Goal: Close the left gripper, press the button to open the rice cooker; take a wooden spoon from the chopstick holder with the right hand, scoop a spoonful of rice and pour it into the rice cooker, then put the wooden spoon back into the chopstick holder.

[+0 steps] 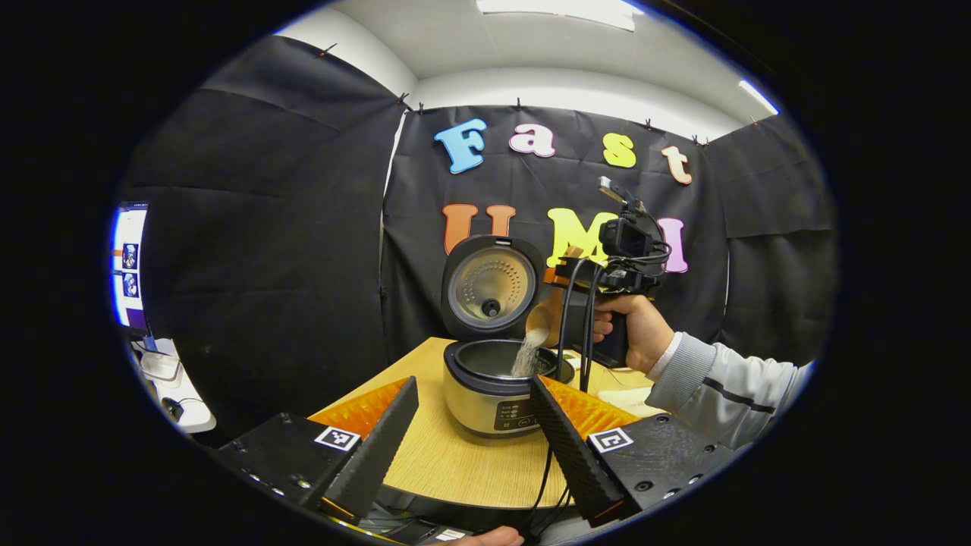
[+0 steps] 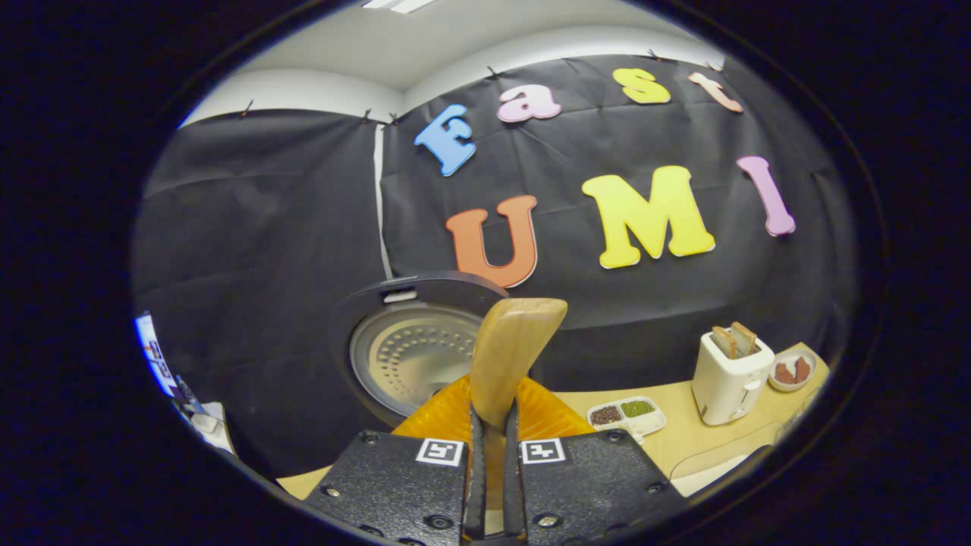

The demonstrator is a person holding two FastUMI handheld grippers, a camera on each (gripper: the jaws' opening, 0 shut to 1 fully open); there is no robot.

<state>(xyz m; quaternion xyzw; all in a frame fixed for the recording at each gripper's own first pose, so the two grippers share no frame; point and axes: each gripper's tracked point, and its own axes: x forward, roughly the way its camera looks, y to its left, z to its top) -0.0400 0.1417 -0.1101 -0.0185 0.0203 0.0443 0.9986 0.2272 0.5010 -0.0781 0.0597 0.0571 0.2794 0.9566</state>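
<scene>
The rice cooker [image 1: 493, 394] stands on the wooden table [image 1: 455, 462] with its lid [image 1: 491, 287] swung up. Above its pot the wooden spoon [image 1: 540, 322] is tipped, and rice [image 1: 525, 356] streams from it into the pot. A hand holds my right gripper [image 1: 565, 284] just right of the cooker. In the right gripper view, that gripper [image 2: 493, 432] is shut on the wooden spoon's handle [image 2: 510, 353], with the cooker lid [image 2: 413, 356] behind it. My left gripper [image 1: 473, 379] hangs in front of the cooker, open, nothing between its fingers.
A white toaster [image 2: 728, 379] with bread slices, a small bowl [image 2: 793, 371] and a divided tray of beans [image 2: 626, 415] sit on the table to the right. Cables [image 1: 584, 341] hang from the right gripper beside the cooker. A monitor [image 1: 129, 265] glows at far left.
</scene>
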